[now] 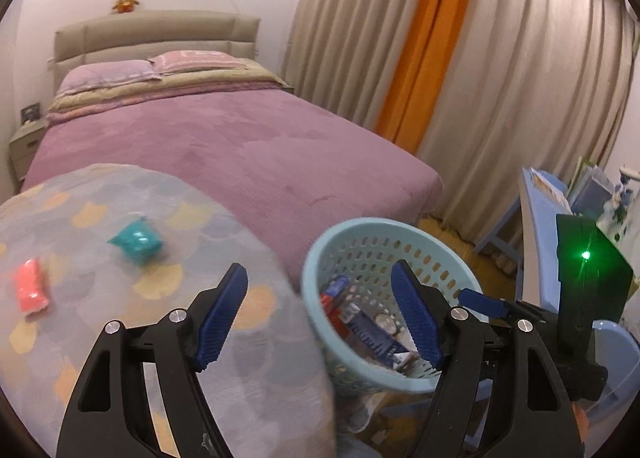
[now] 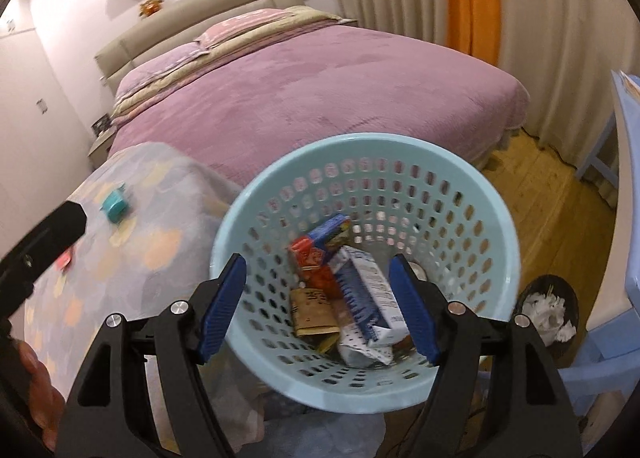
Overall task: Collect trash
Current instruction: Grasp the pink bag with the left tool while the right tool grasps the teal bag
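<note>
A light blue perforated basket (image 2: 472, 194) holds several pieces of trash: a blue and white carton (image 2: 372, 290), a red and blue box (image 2: 320, 242) and a brown packet (image 2: 312, 310). It also shows in the left wrist view (image 1: 320, 254). On the patterned blanket (image 1: 120, 278) lie a teal wrapper (image 1: 138, 242) and a pink packet (image 1: 31, 292). The teal wrapper shows in the right wrist view too (image 2: 115, 205). My left gripper (image 1: 320, 314) is open and empty, between blanket and basket. My right gripper (image 2: 318, 306) is open and empty above the basket.
A purple bed (image 1: 240, 146) fills the back, with curtains (image 1: 500, 78) to the right. A blue desk (image 1: 540, 218) and a blue stool (image 2: 600, 358) stand at right. A dark bin with white paper (image 2: 550, 310) sits on the wooden floor.
</note>
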{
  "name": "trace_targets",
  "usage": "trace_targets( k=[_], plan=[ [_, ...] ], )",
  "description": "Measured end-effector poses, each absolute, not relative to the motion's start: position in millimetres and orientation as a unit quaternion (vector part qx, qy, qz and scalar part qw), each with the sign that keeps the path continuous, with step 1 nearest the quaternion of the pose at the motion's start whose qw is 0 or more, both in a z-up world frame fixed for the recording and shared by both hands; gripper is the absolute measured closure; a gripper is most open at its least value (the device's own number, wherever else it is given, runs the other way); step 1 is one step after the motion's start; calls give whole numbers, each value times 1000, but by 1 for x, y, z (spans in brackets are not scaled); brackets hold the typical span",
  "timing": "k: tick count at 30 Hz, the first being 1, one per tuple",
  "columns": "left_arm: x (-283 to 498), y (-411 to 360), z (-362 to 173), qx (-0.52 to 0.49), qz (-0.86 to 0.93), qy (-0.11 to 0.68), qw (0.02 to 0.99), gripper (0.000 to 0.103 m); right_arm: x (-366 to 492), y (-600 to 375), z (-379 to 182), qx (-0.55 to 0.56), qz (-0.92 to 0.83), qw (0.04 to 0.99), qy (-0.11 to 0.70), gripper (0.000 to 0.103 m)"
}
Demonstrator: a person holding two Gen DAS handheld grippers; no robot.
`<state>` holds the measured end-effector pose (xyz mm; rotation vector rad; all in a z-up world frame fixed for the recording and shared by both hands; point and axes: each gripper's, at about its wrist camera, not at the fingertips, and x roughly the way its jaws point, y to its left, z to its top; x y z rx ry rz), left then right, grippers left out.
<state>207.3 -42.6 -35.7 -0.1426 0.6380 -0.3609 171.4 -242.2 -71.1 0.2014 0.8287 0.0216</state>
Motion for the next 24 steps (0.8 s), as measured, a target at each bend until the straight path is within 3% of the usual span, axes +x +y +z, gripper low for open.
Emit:
trace_targets(
  k=[17, 24],
  plan=[
    [226, 157, -62, -153, 50, 352, 922, 32, 172, -133, -47, 11, 111, 920, 376, 33],
    [251, 200, -87, -176, 63, 396, 899, 32, 188, -99, -52, -5, 129, 913, 387, 33]
  ],
)
